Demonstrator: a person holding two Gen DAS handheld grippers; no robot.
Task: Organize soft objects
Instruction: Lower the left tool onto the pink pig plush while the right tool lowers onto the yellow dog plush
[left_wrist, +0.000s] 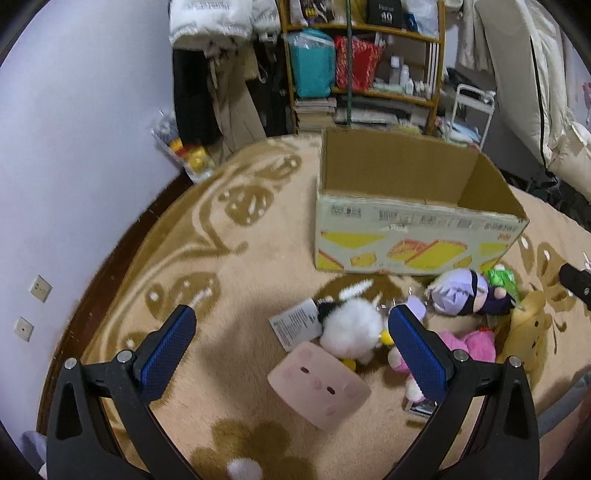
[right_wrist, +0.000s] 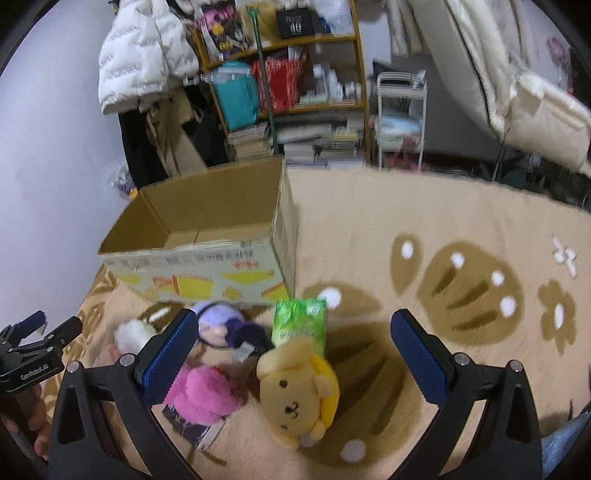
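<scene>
A beige carpet (left_wrist: 240, 288) with brown leaf and flower patterns is seen covering the floor, with a cluttered bookshelf (left_wrist: 365, 62) and hanging clothes at the back wall. An open cardboard box (left_wrist: 413, 206) is stood on the carpet, its long side turned toward the cameras, and a cluster of soft toys is laid just in front of it. A pink block-shaped plush (left_wrist: 317, 384) is lain flat, its long axis running diagonally from upper left to lower right. A white fluffy toy (left_wrist: 351, 328) is set touching it, with a paper tag (left_wrist: 295, 325) beside it. A purple-haired doll (left_wrist: 461, 295) is laid on its side, head to the left. A pink fluffy toy (right_wrist: 207, 391) and a yellow dog plush (right_wrist: 295, 391), face up with its head pointing away from the box, are placed near a green pack (right_wrist: 301, 321). The left hand-held gripper (left_wrist: 291, 350) is held wide apart above the pink block, grasping nothing. The right hand-held gripper (right_wrist: 291, 350) is likewise spread wide over the dog plush, touching nothing
</scene>
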